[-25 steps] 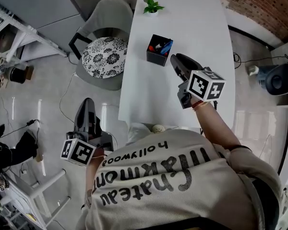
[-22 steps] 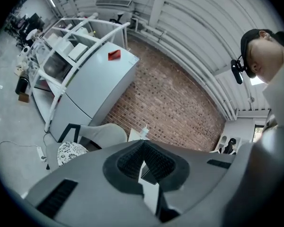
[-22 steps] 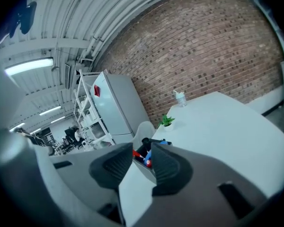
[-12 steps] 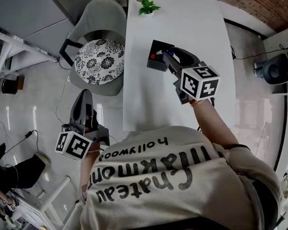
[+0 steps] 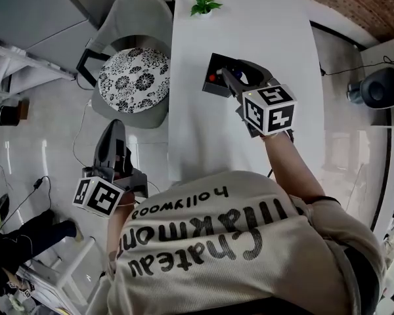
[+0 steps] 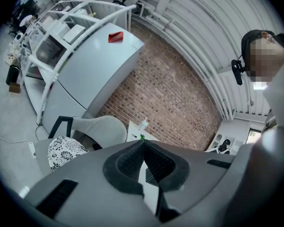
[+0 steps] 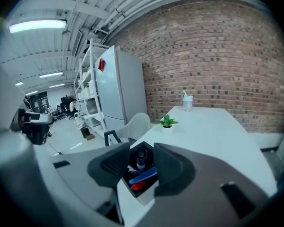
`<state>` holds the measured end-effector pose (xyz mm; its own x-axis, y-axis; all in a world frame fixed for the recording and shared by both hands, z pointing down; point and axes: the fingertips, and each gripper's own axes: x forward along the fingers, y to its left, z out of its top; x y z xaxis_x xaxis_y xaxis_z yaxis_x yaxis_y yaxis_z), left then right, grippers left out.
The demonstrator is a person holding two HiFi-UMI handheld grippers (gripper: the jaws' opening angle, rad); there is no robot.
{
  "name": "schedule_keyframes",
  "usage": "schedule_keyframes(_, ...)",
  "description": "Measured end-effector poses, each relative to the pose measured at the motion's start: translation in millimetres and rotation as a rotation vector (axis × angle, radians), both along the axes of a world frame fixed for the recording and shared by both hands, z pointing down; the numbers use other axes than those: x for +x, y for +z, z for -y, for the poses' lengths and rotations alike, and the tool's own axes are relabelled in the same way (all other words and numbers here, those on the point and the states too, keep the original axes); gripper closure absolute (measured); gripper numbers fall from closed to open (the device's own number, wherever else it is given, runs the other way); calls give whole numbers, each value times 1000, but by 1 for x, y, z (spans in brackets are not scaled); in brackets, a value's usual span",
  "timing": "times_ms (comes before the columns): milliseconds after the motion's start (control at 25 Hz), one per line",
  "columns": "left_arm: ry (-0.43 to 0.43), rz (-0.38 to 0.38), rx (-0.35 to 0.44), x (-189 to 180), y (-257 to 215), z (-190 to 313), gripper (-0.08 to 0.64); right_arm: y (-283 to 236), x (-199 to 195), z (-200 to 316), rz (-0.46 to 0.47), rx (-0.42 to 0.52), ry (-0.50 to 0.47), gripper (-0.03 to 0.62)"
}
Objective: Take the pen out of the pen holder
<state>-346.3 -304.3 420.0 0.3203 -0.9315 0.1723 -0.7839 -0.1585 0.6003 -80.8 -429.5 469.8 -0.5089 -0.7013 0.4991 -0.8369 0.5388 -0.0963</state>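
A black square pen holder [image 5: 216, 75] stands on the long white table [image 5: 276, 38], holding a dark pen [image 7: 141, 159], a blue pen [image 7: 144, 175] and a red one [image 7: 137, 186]. My right gripper [image 5: 235, 79] hovers just at the holder's near right side, jaws open. In the right gripper view the pen holder [image 7: 143, 192] shows in the gap between the open jaws of the right gripper [image 7: 141, 163], with no pad touching a pen. My left gripper [image 5: 113, 135] hangs off the table's left edge over the floor, empty. The left gripper [image 6: 143, 144] has its pads meeting at the tips.
A small potted plant [image 5: 202, 4] stands at the table's far end, with a white lidded cup [image 7: 187, 100] beyond it. A grey chair with a patterned cushion [image 5: 132, 79] sits left of the table. A white fridge [image 7: 118, 86] and shelves line the brick wall.
My right gripper has moved forward and left to the pen holder and rolled, its jaws spreading. The left gripper has drifted a little beside the table.
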Motion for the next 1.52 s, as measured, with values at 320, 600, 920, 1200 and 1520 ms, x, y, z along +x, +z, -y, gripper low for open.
schedule_keyframes(320, -5, 7, -3, 1, 0, -3, 558, 4, -4, 0, -7, 10, -24, 486)
schedule_keyframes(600, -19, 15, 17, 4, -8, -11, 558, -1, -2, -4, 3, 19, -21, 503)
schedule_keyframes(920, -25, 15, 49, 22, -19, -22, 558, -26, 18, -12, 58, 55, 6, 505)
schedule_keyframes(1200, -12, 16, 91, 51, -36, -35, 558, -57, 37, -27, 103, 100, -1, 505)
schedule_keyframes(1520, -19, 23, 131, 83, -52, -58, 558, -85, 68, -42, 215, 118, 41, 505)
